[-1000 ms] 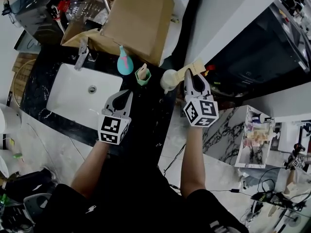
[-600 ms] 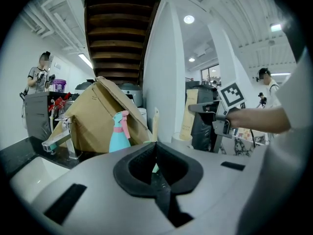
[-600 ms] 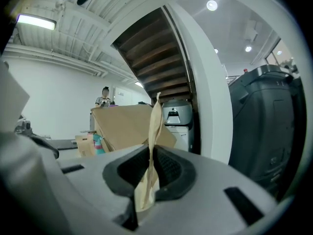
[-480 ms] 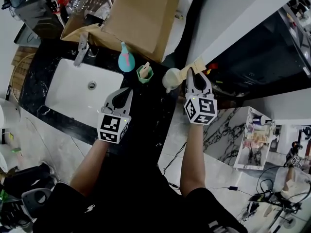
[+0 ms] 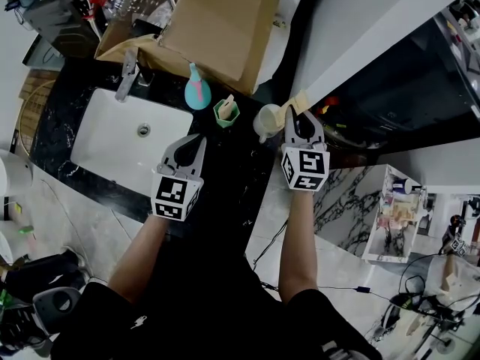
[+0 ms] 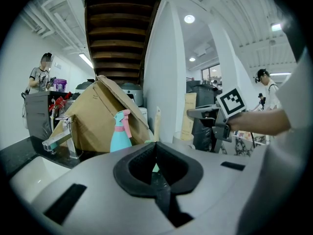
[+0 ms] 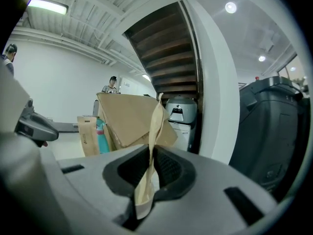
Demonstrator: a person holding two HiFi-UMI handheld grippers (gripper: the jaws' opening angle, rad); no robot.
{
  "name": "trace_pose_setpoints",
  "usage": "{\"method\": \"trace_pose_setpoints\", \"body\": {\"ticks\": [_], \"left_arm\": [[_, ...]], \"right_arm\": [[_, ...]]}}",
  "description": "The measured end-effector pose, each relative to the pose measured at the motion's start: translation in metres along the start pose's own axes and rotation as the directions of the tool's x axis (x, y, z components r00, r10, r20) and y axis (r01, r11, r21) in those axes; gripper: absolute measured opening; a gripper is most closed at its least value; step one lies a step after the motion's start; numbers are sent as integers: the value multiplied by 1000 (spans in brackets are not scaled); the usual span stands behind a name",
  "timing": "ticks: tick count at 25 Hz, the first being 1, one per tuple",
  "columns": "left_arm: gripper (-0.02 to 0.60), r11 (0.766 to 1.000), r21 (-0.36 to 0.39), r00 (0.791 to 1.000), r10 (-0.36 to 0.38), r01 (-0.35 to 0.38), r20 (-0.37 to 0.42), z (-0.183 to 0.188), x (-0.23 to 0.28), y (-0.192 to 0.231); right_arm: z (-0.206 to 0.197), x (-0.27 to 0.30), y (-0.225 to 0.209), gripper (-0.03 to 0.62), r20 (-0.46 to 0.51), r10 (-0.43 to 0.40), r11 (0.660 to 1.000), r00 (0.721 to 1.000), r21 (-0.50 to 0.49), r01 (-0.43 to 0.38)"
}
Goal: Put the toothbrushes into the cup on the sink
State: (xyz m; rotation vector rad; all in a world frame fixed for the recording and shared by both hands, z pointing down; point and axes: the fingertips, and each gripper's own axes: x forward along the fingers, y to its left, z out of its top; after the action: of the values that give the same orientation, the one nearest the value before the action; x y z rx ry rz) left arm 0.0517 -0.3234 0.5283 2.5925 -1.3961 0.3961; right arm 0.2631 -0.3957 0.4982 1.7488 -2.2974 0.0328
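I hold the wrapped toothbrush [image 7: 154,131] upright in the clamped right gripper [image 5: 298,115], ready for the cream cup [image 5: 267,120] beside it; left gripper [image 5: 193,145] closed, empty.

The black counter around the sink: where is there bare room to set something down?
Bare dark counter lies between the left gripper and right gripper, in front of the green cup. The white sink basin is also empty. The back edge is crowded: faucet, teal spray bottle, green cup, white cup and cardboard box stand close together.
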Motion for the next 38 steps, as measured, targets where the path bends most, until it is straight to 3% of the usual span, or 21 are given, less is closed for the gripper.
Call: {"method": "trace_pose_setpoints", "body": {"ticks": [22, 38], "left_arm": [[3, 1000, -14, 1000, 1, -1, -14, -7, -1, 5], [3, 1000, -13, 1000, 11, -11, -9, -7, -9, 8]], "right_arm": [[-39, 19, 23, 31, -94, 36, 998, 995, -53, -41], [-54, 18, 52, 63, -138, 125, 988, 983, -73, -136]]}}
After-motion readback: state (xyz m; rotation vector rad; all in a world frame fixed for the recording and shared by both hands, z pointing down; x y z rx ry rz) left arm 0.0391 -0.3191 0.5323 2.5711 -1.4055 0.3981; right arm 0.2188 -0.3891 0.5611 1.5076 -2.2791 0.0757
